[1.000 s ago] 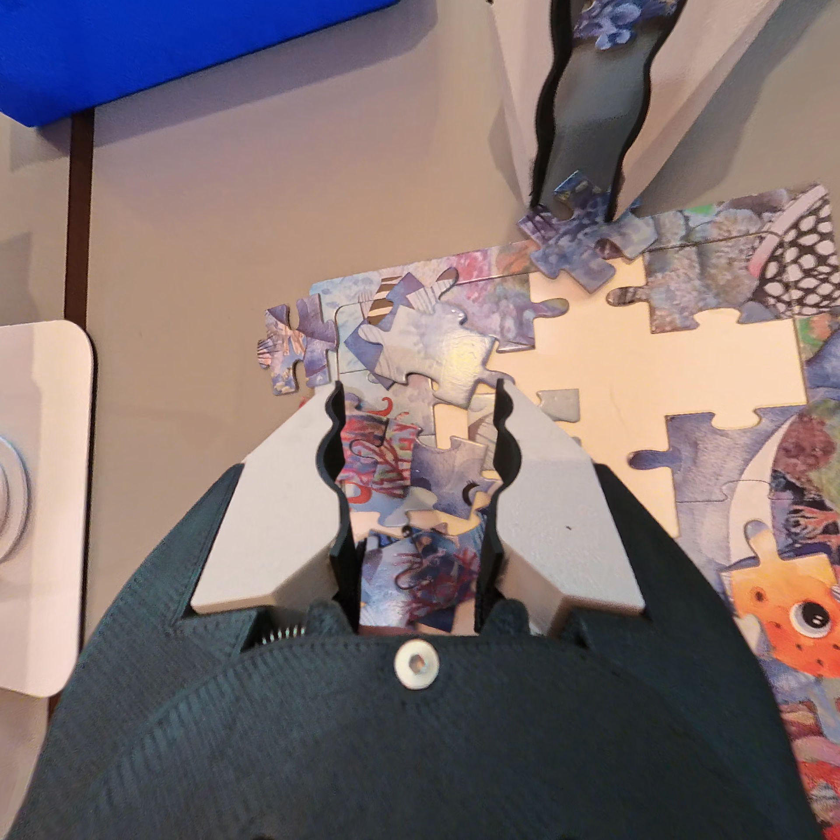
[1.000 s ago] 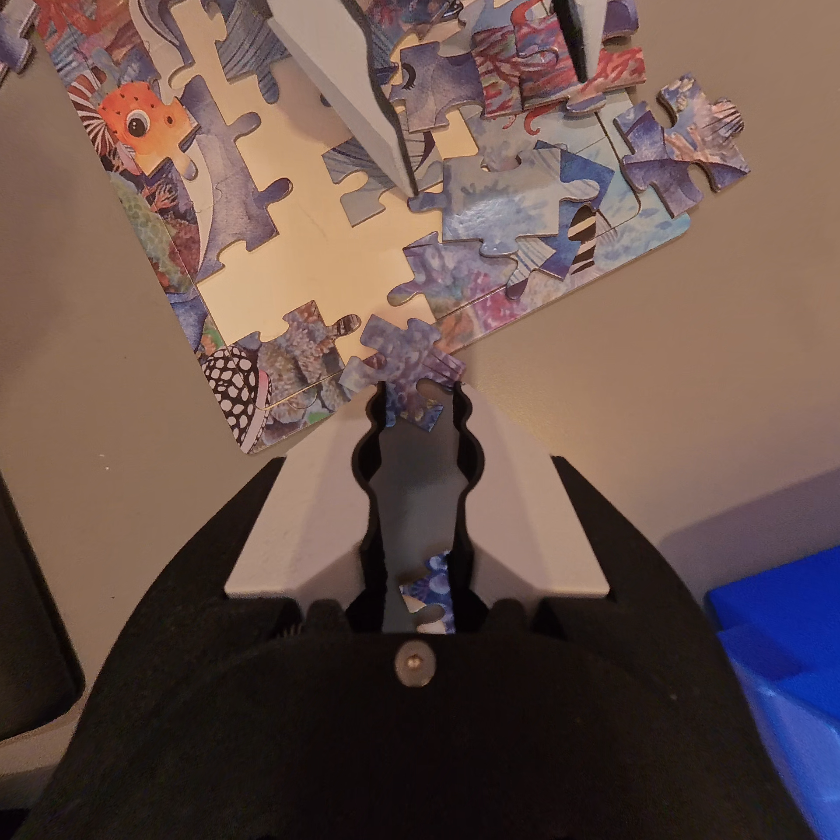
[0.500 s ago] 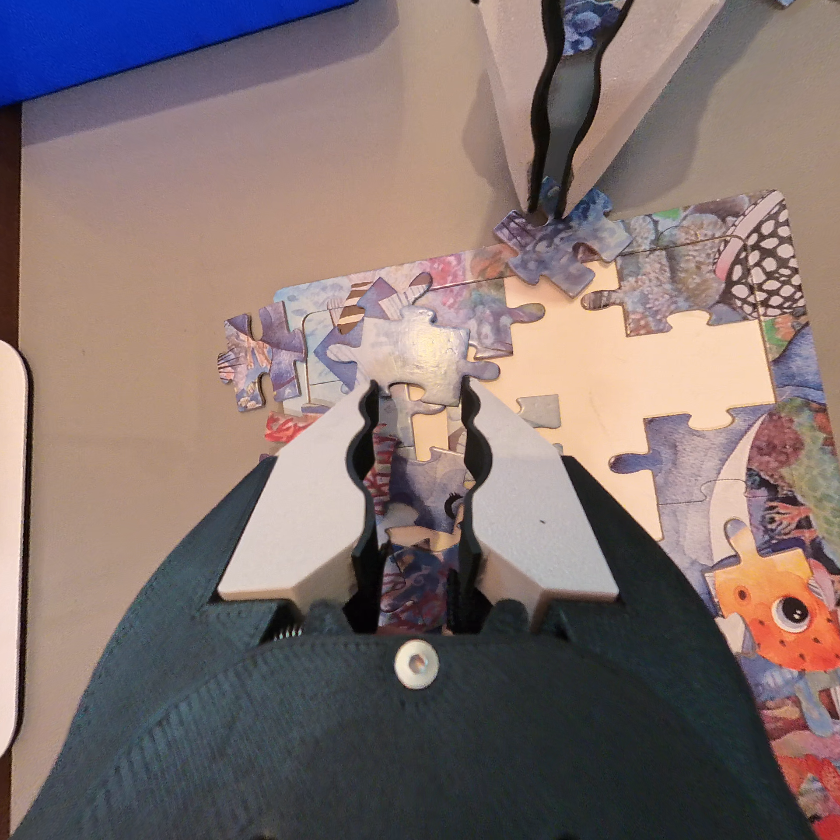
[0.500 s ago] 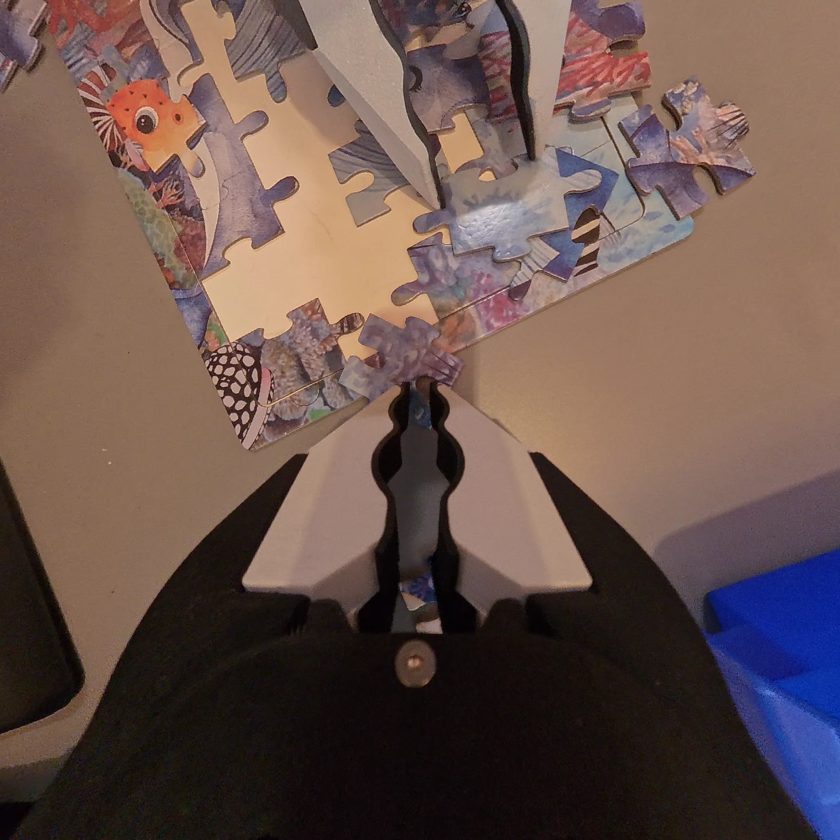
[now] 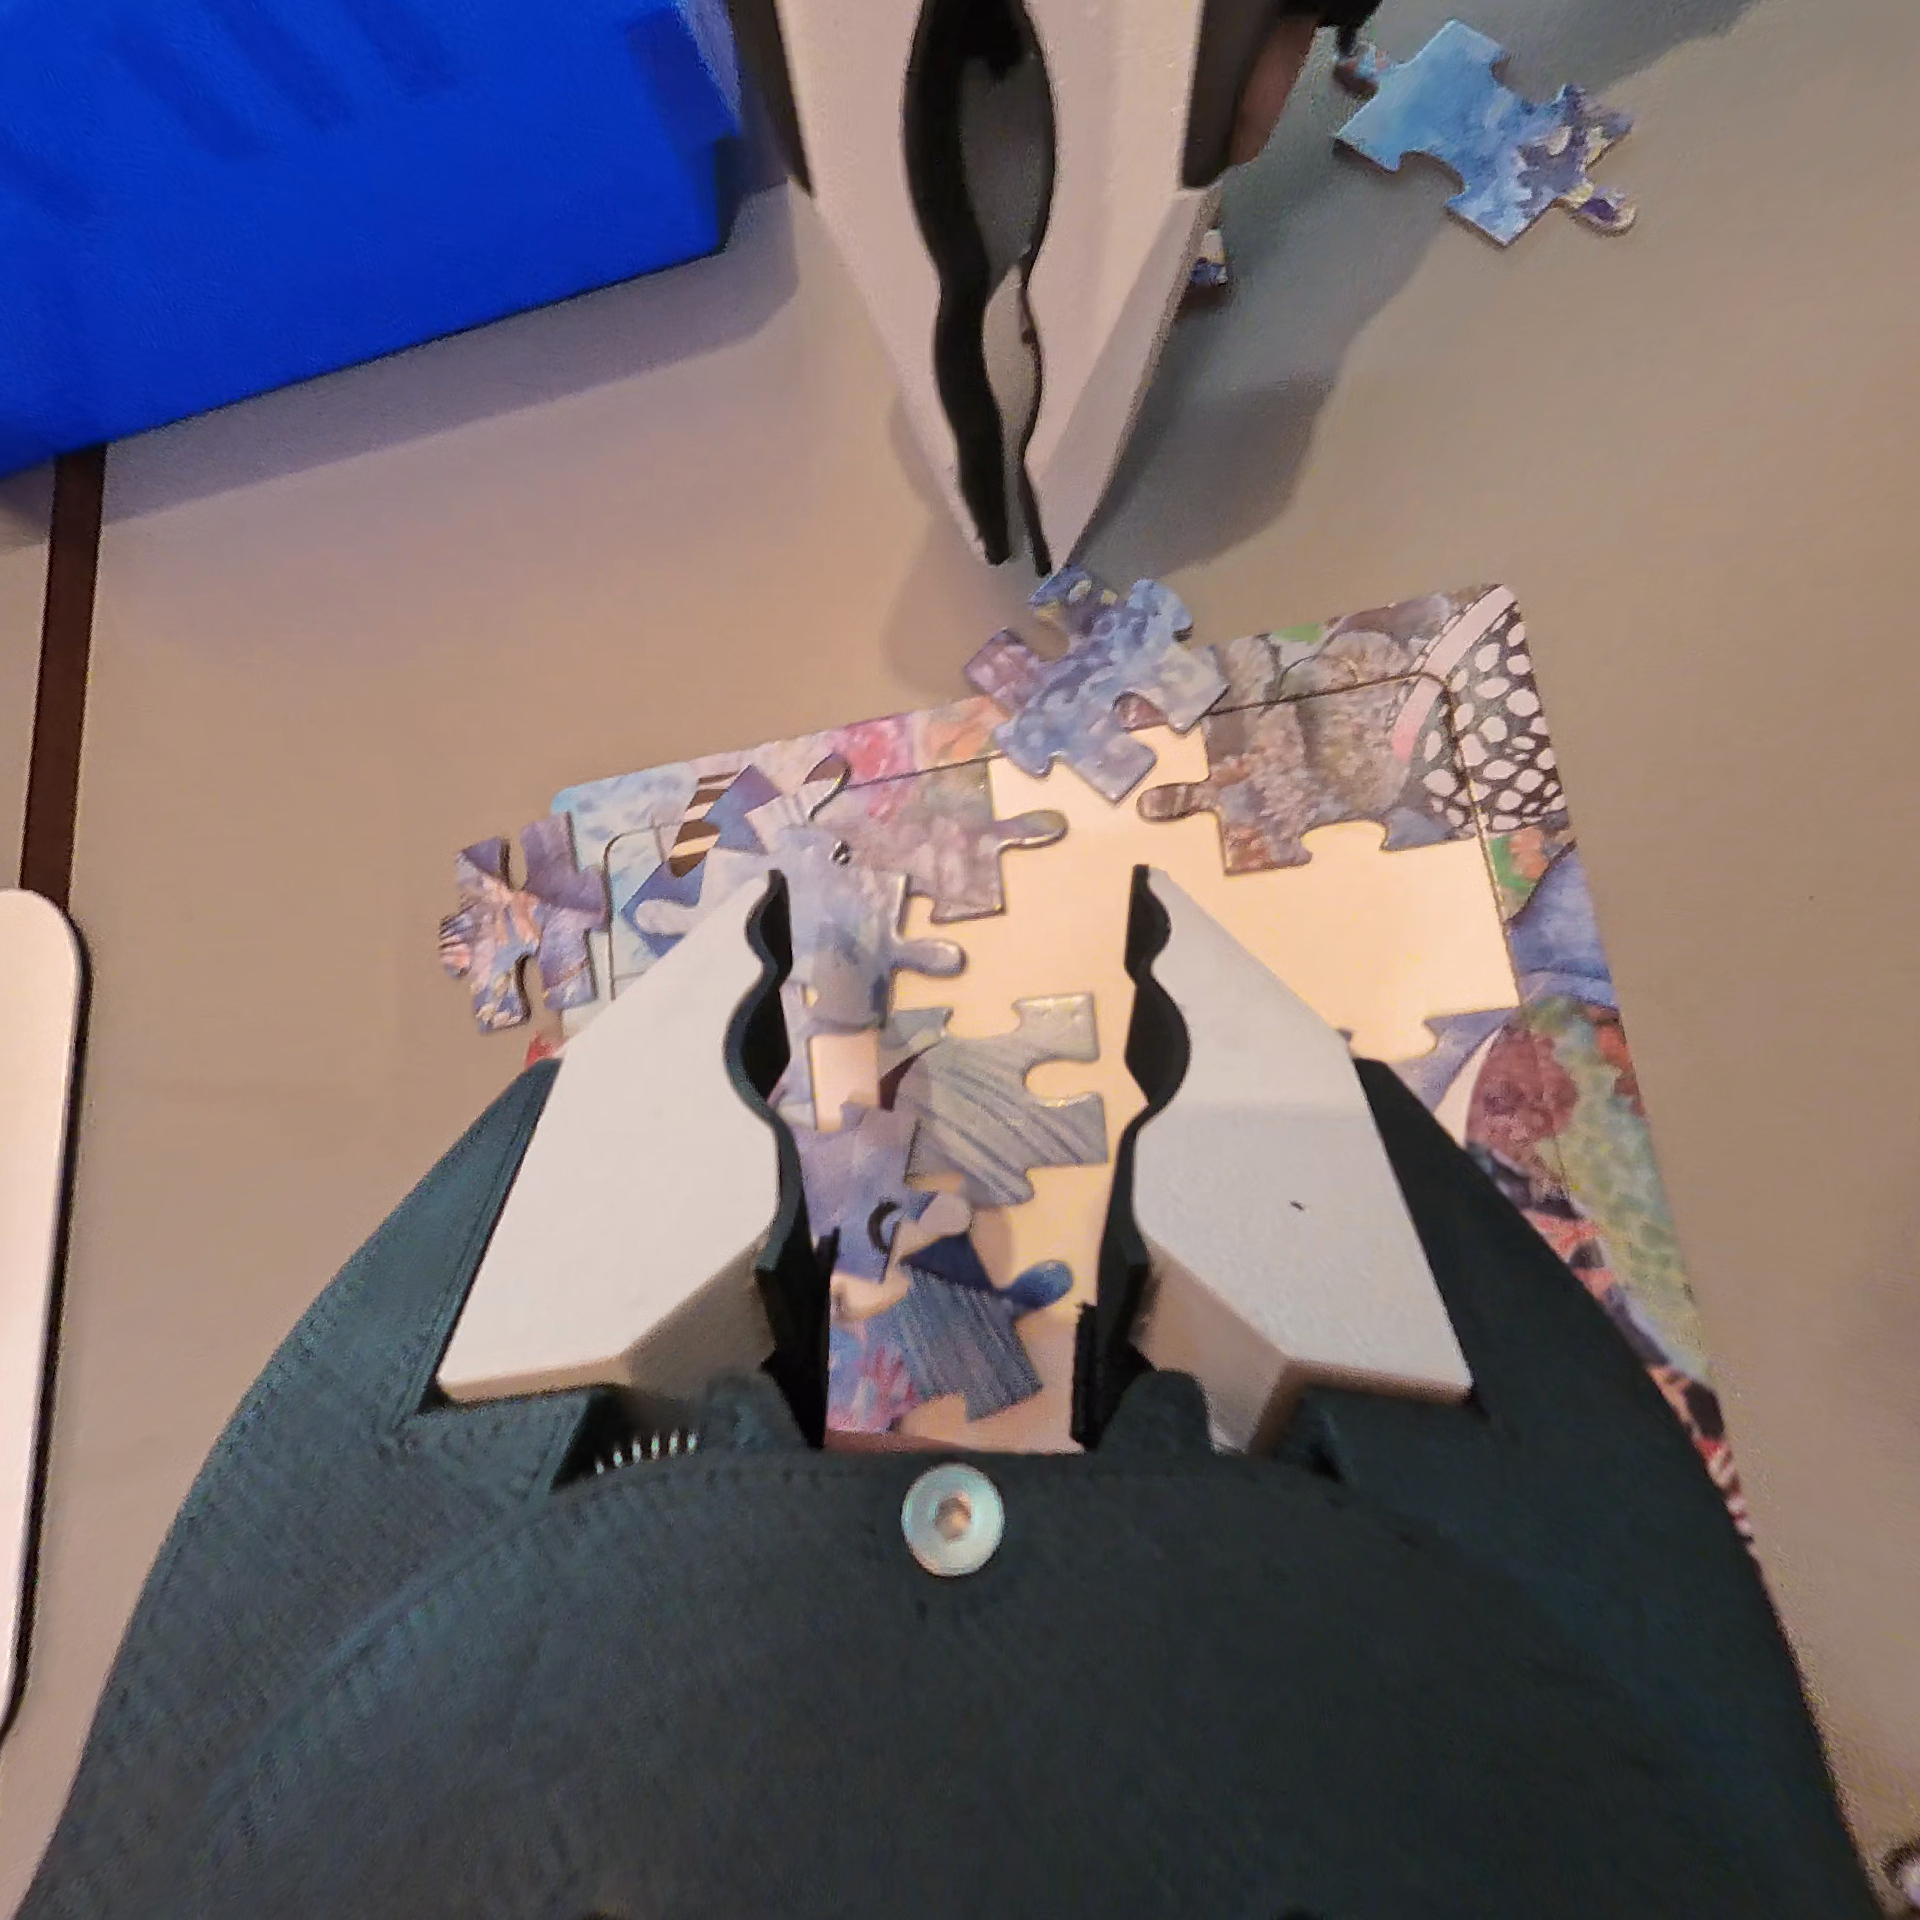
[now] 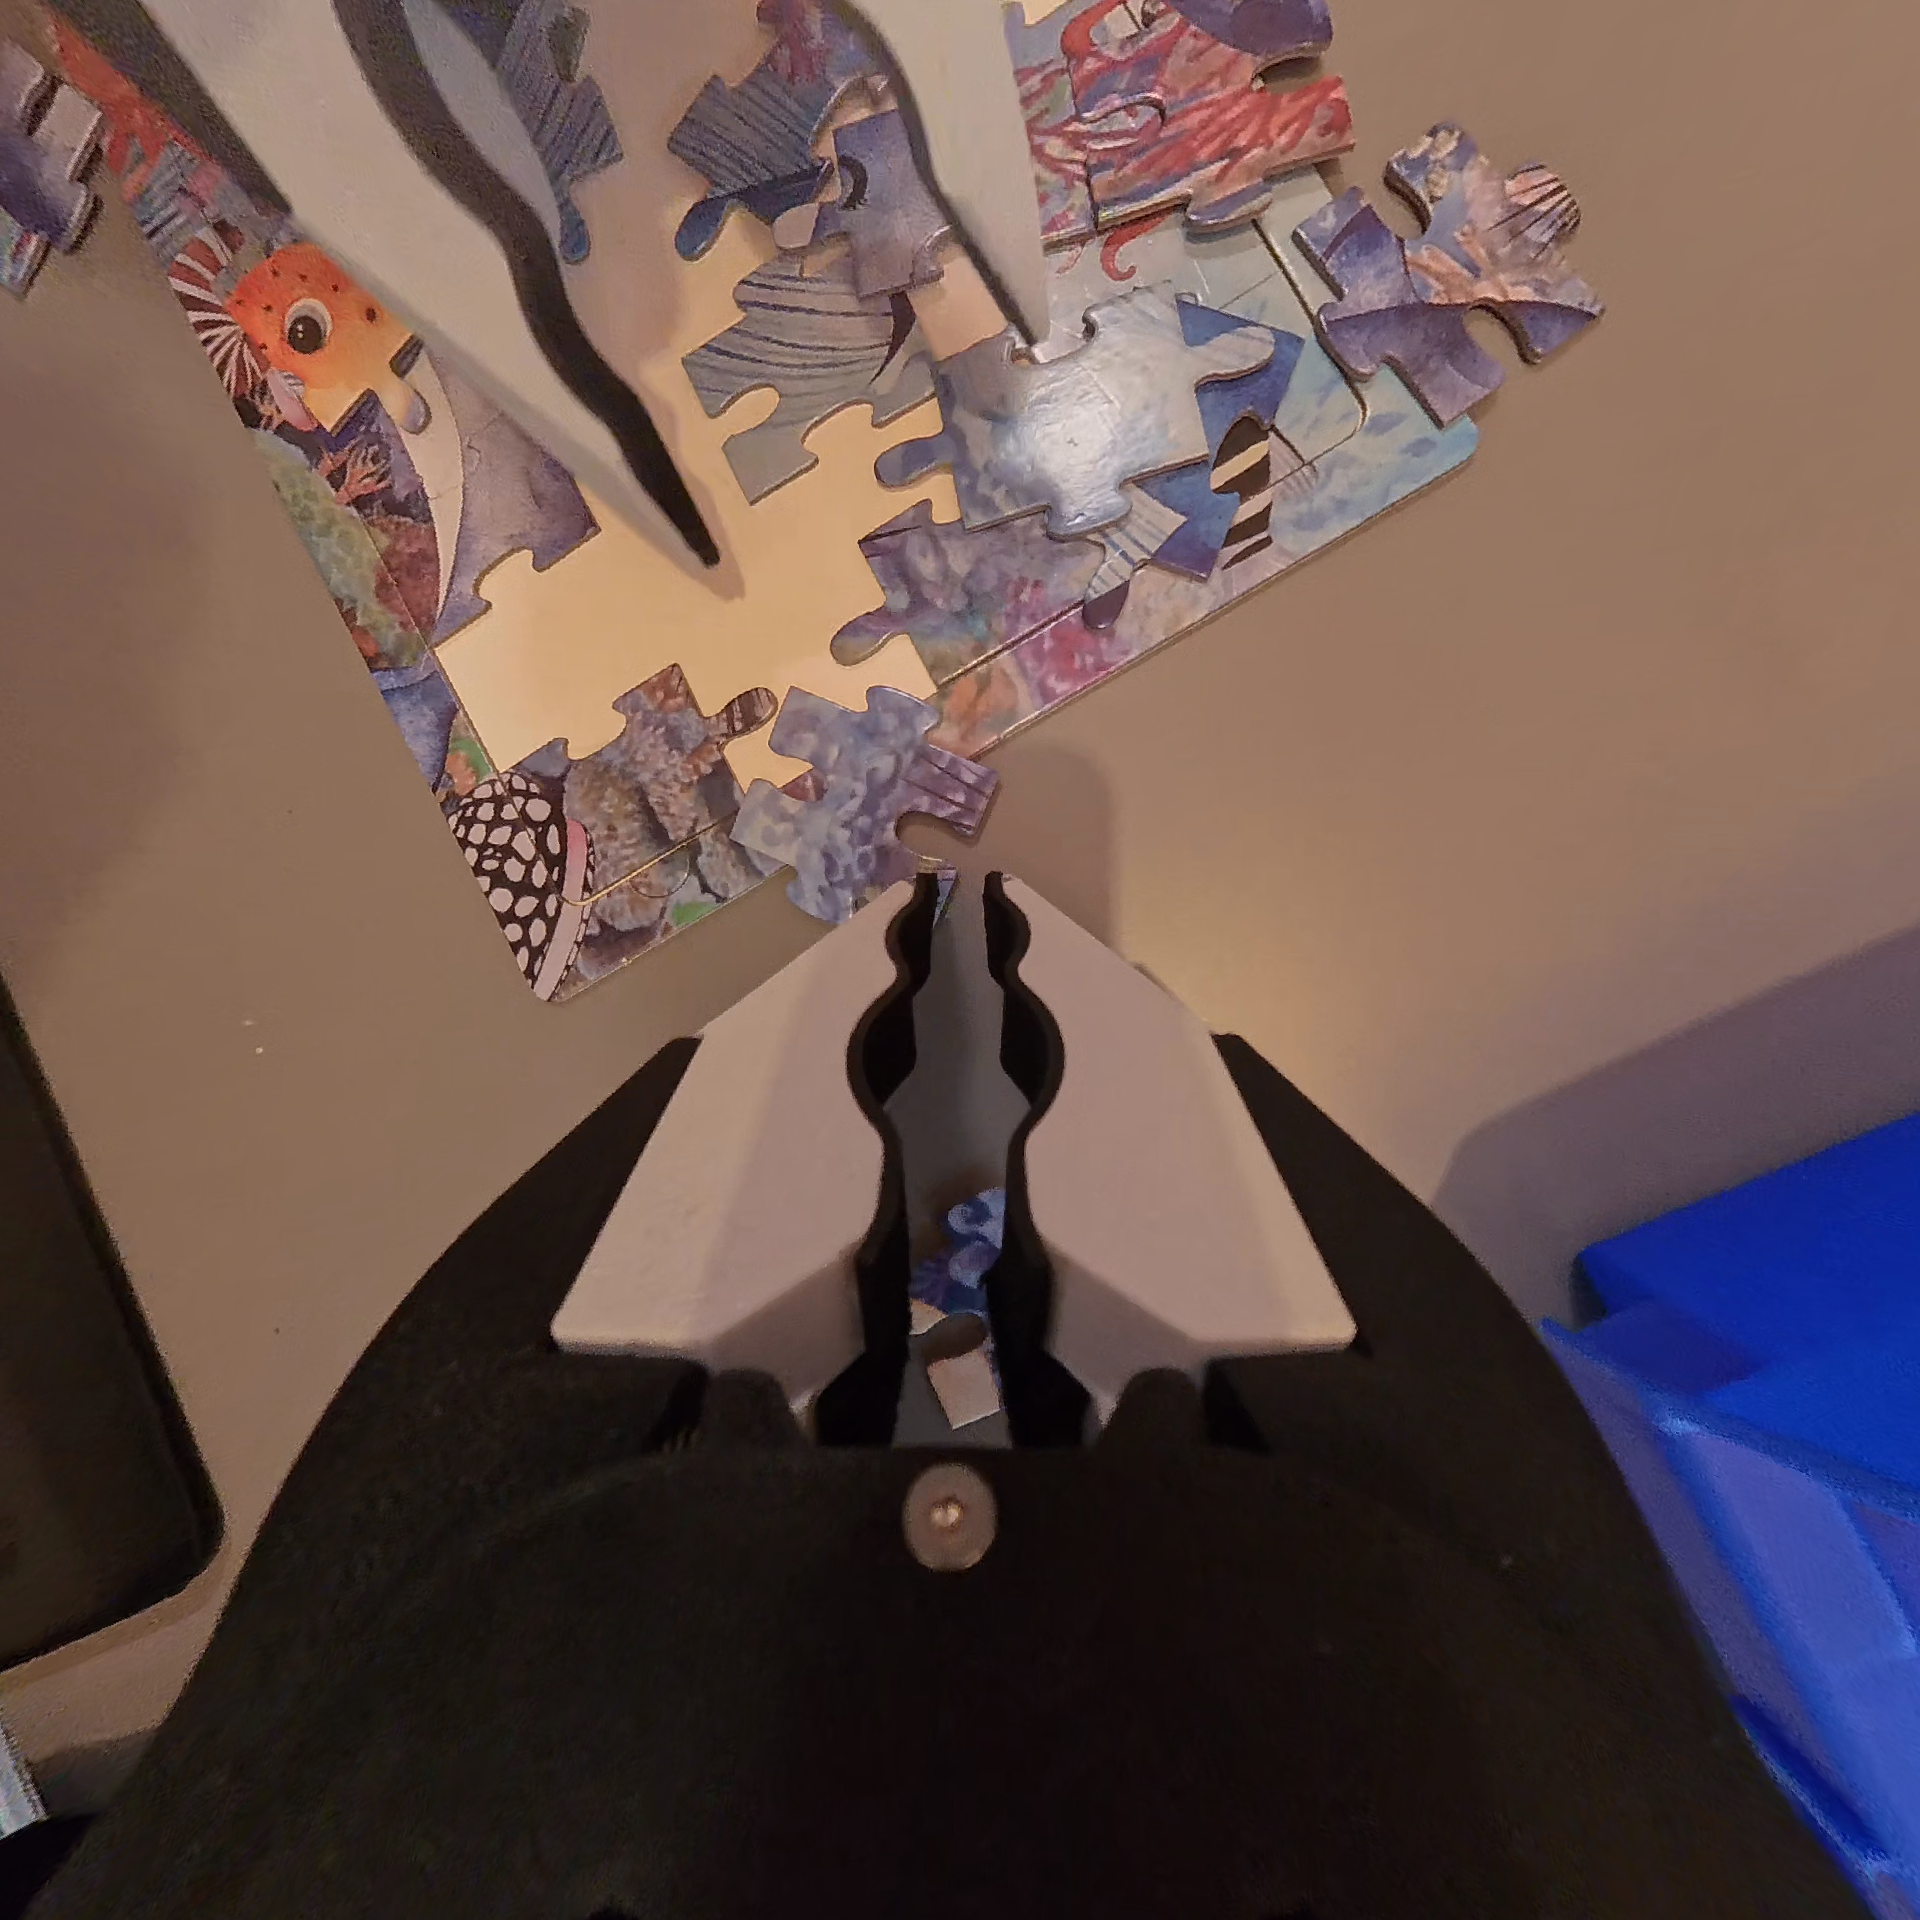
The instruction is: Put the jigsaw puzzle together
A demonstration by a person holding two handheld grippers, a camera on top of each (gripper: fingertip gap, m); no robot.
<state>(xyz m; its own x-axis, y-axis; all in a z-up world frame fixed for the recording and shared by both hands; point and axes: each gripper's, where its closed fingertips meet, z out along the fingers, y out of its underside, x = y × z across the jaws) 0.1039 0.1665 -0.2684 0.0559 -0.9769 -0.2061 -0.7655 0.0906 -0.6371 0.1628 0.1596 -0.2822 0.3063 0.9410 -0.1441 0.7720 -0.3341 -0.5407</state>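
Observation:
The puzzle tray [image 5: 1351, 935] lies on the tan table, its cream middle partly bare; it also shows in the right wrist view [image 6: 623, 623]. My left gripper [image 5: 956, 883] is open wide and empty over the tray. Its left finger is beside a pale blue piece [image 5: 842, 935], and a striped blue piece [image 5: 997, 1101] lies between the fingers. My right gripper [image 6: 956, 883] is open by a narrow gap. Its tips are at the near edge of a blue-purple piece [image 6: 862, 800] that rests on the tray's rim, also seen in the left wrist view [image 5: 1101, 686].
A blue bin [image 5: 312, 208] stands by the table's far side, also in the right wrist view [image 6: 1766, 1455]. Loose pieces lie off the tray: a blue one [image 5: 1486, 135], a purple one [image 5: 520, 935], and one under my right gripper [image 6: 956, 1247]. A white object [image 5: 31, 1247] is at the left.
My left gripper has opened wide and shifted right, leaving the pale blue piece on the tray. My right gripper's fingers have parted slightly at the blue-purple piece.

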